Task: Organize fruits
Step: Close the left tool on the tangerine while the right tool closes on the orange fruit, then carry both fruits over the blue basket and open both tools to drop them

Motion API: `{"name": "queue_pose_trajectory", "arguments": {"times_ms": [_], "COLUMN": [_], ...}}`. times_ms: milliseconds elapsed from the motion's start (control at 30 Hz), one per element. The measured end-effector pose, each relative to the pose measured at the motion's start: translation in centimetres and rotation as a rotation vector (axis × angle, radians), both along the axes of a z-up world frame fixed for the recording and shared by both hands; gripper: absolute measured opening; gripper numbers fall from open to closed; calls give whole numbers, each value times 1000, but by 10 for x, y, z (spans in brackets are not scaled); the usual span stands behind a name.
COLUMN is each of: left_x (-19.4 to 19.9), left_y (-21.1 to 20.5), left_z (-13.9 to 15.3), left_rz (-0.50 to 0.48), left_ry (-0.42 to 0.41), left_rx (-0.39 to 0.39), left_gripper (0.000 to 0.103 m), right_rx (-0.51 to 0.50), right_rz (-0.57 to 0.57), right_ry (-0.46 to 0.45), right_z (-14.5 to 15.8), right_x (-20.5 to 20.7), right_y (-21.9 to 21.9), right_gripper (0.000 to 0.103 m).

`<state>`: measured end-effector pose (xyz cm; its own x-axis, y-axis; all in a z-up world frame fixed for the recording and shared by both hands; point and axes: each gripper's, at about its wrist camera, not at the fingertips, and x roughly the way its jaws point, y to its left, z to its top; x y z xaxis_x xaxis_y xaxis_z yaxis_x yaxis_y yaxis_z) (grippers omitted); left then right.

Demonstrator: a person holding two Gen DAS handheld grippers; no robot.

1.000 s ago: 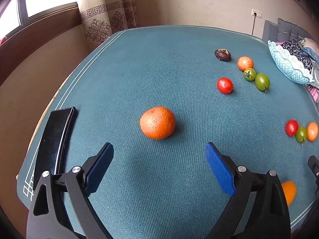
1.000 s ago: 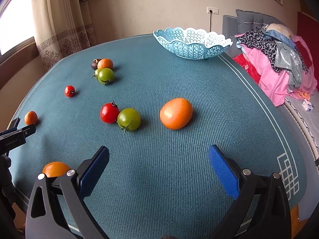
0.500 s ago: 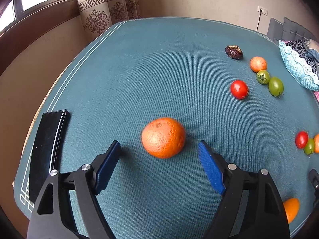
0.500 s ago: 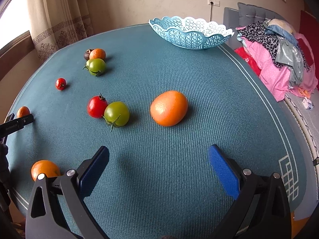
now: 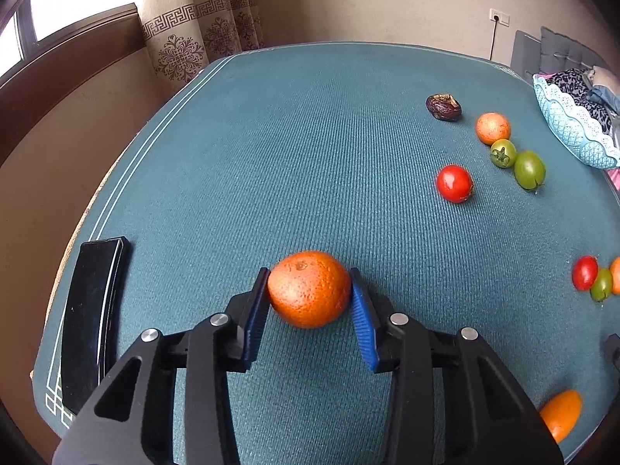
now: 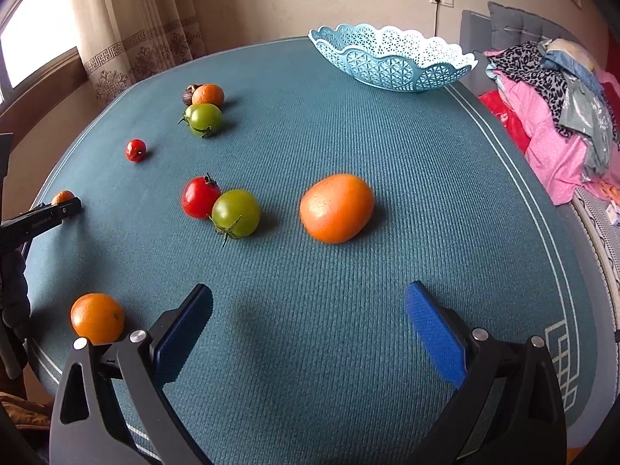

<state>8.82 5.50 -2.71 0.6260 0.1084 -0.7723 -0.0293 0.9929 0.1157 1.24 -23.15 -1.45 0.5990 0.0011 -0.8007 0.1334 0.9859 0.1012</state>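
Orange (image 5: 309, 288) sits on the table (image 5: 310, 155) between the left gripper (image 5: 310, 302) pads, jaws closing, pads touching both sides, so prob. a grip for carrying it off. Phone (image 5: 93, 317) lies by the table edge.

Right wrist view: right gripper (image 6: 308, 329) spread wide, nothing betw. the pads, aimed at a bigger orange fruit (image 6: 336, 207), likely next. Basket (image 6: 391, 58) waits at the far edge, prob. the drop spot. Tomatoes (image 6: 223, 205) lie loose nearby.
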Motion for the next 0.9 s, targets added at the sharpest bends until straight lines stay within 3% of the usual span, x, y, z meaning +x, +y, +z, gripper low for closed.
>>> {"name": "queue_pose_trajectory", "arguments": {"times_ms": [467, 733, 800, 900], "left_x": [-4, -3, -3, -3], "left_y": [-16, -30, -34, -39], "left_z": [9, 13, 14, 16], "left_rz": [-53, -90, -103, -119], "left_ry": [-27, -30, -31, -31], "left_rx": [-8, -6, -12, -24], "left_gripper": [41, 41, 41, 41], "right_rx": [-13, -5, 9, -5], "right_rz": [-66, -24, 1, 18], "right_ry": [-18, -23, -22, -17], "right_z": [10, 7, 7, 7], "right_x": [29, 42, 44, 45], "right_y": [-27, -29, -28, -24], "right_gripper": [66, 56, 43, 42]}}
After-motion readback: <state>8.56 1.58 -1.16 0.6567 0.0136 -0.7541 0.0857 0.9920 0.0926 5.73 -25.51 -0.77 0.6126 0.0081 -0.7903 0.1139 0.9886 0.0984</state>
